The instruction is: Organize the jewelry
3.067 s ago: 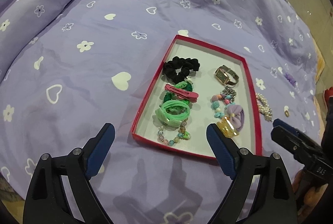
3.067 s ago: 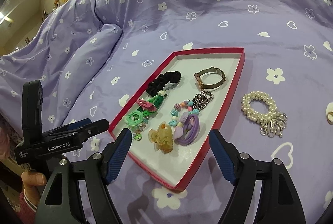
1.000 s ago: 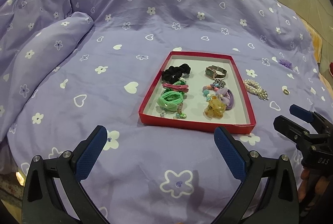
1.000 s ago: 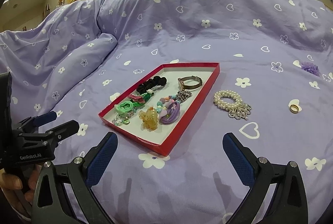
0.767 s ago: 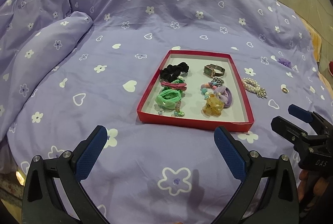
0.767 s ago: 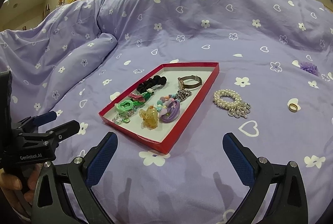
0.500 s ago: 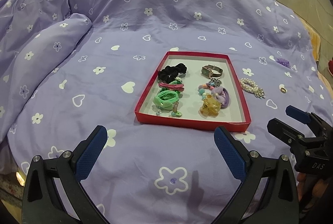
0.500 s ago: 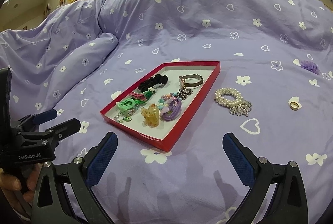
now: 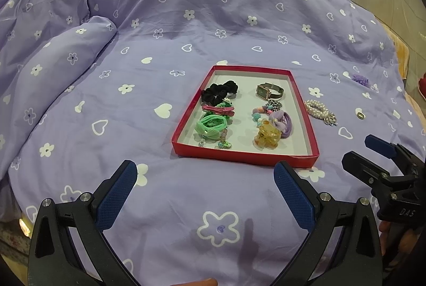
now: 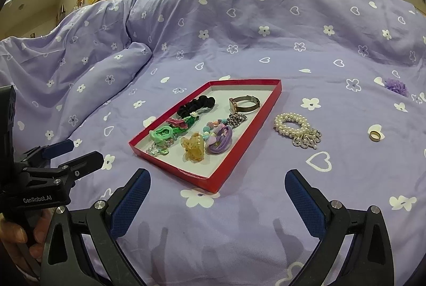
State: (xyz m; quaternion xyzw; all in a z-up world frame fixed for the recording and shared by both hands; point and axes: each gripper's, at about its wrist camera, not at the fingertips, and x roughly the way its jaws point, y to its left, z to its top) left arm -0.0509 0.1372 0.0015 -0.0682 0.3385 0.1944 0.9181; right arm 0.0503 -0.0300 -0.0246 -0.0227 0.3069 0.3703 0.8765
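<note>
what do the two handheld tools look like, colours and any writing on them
Both are black plastic tools with two long angled arms joined by silver screws. The left tool and the right tool each carry dark blue textured pads on the inner faces of the tips. White lettering reads "GenRobot.AI" on the left one's body and "DAS" on the right one's. Bare fingers show at each handle; no sleeve or cable is visible.

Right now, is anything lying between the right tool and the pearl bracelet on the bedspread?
Nothing visible does. The open right tool faces only bare purple bedspread before the white pearl bracelet. The red shallow tray sits to the bracelet's left, off that line.
</note>
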